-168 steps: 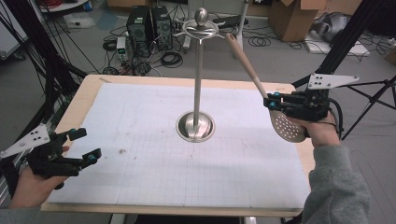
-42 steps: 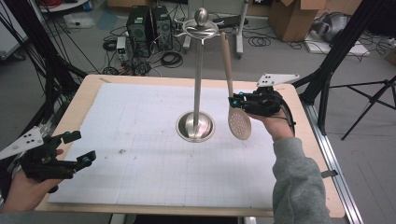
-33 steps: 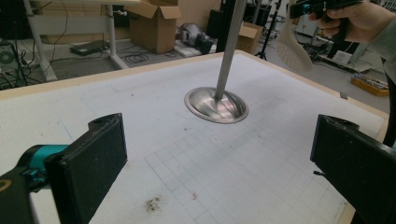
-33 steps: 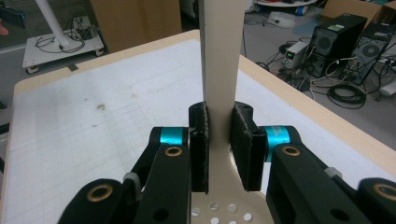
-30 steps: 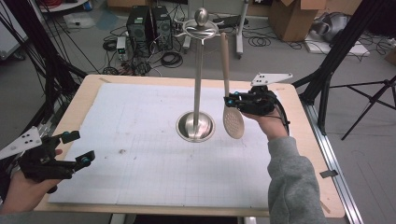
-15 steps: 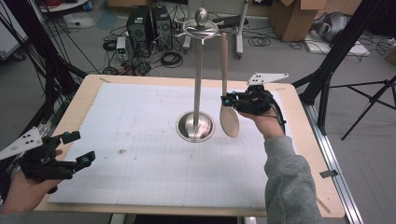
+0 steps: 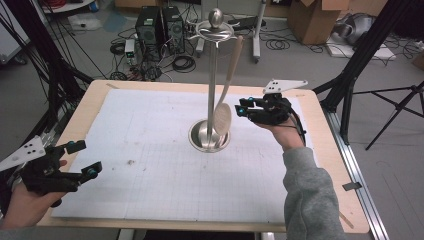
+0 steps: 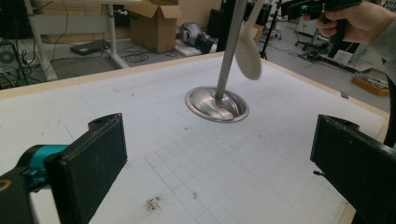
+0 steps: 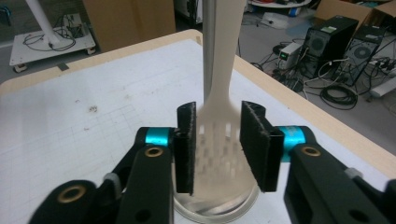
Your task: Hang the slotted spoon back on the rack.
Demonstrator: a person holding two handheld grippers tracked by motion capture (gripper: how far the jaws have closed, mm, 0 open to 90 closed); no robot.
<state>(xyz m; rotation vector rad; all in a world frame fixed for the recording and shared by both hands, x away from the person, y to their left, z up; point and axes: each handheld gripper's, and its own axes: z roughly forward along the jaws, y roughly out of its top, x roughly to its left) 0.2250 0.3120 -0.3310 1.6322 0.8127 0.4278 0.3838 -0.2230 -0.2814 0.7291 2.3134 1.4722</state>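
The slotted spatula (image 7: pixel 223 118) hung by its handle from a hook of the steel stand (image 7: pixel 210 135) at mid-tabletop (image 7: pixel 150 145), so the right hand-held gripper (image 7: pixel 243 108) had just been opening, its jaws off the blade. The left hand-held gripper (image 7: pixel 84 158) waited released near the front edge, unneeded.

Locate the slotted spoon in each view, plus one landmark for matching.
High view: spoon hangs from the stand's top, head beside the pole above the base, left of the right gripper.
Left gripper view: spoon head top centre, right of the pole.
Right gripper view: blurred head between the parted jaws, which have just been opening.
Shared landmark: stand base.
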